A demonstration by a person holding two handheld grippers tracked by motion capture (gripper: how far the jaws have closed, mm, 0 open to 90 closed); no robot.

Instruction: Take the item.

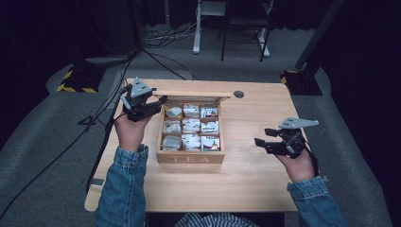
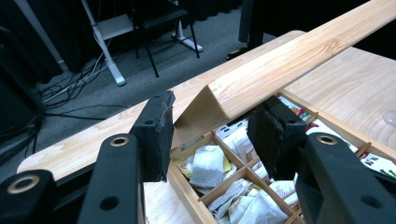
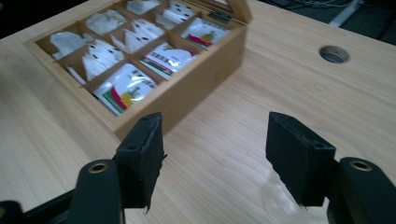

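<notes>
Light wood table [image 1: 246, 184] w/ cable hole [image 1: 239, 94], grey carpet; both hand-held grippers' jaws apart, nothing clamped.

We see the left gripper [image 2: 212, 133] with its two black jaws standing either side of the raised lid [image 2: 289, 65] corner of the wooden tea box [image 2: 187, 186]; a gap shows between each pad and the wood. Below the lid lie compartments with tea bags [image 2: 208, 165]. The tabletop [image 2: 355, 84] runs behind, its far edge towards the grey floor [image 2: 154, 88].
</notes>
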